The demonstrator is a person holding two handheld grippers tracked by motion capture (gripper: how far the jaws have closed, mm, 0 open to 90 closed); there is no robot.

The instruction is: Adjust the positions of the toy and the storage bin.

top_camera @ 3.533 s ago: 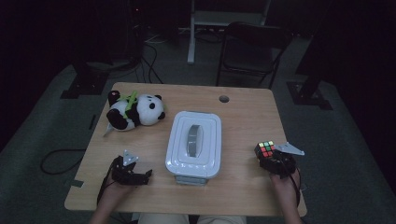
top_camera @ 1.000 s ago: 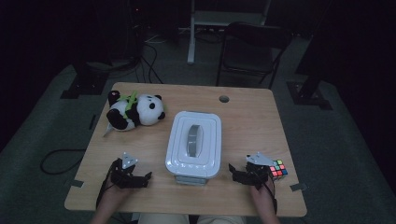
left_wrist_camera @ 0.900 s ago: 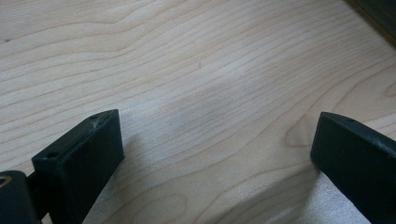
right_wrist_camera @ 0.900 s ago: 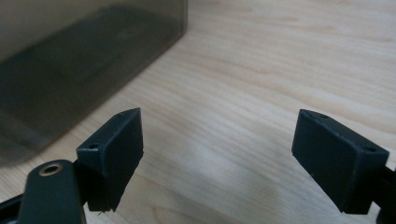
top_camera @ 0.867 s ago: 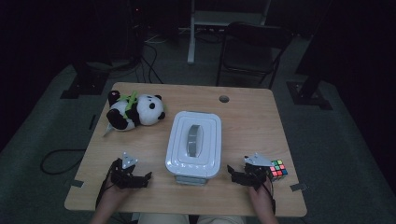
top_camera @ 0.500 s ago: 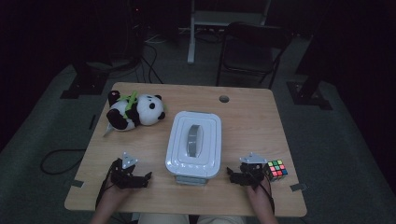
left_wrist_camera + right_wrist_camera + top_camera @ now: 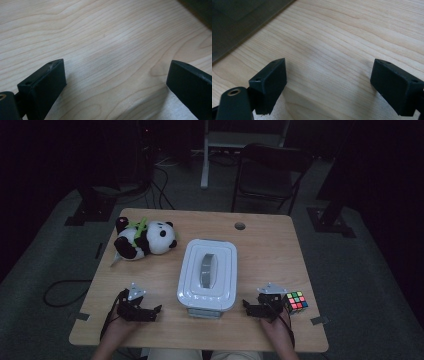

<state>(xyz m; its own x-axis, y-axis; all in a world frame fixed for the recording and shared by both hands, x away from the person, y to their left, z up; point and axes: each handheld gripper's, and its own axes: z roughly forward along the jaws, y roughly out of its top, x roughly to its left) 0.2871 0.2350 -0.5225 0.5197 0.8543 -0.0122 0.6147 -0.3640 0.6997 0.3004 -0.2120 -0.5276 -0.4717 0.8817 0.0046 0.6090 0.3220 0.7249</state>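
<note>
A Rubik's cube [image 7: 296,301] lies on the wooden table [image 7: 270,250] near its front right corner. My right gripper [image 7: 248,307] rests just left of the cube, jaws pointing left at the white lidded container [image 7: 207,272]. In the right gripper view the right gripper [image 7: 328,82] is open over bare wood, with nothing between the fingers. My left gripper [image 7: 156,311] rests at the front left, pointing right toward the container. It is also open in the left gripper view [image 7: 115,82], with only bare wood between the jaws.
A panda plush [image 7: 145,240] with a green strap lies at the back left. A cable hole [image 7: 240,226] sits near the far edge. A chair [image 7: 270,175] and stand legs are on the floor beyond the table.
The cube, earlier at the right edge by my right gripper, now lies nearer the front. The right gripper has come away to its left and turned leftward. The left gripper has not moved.
</note>
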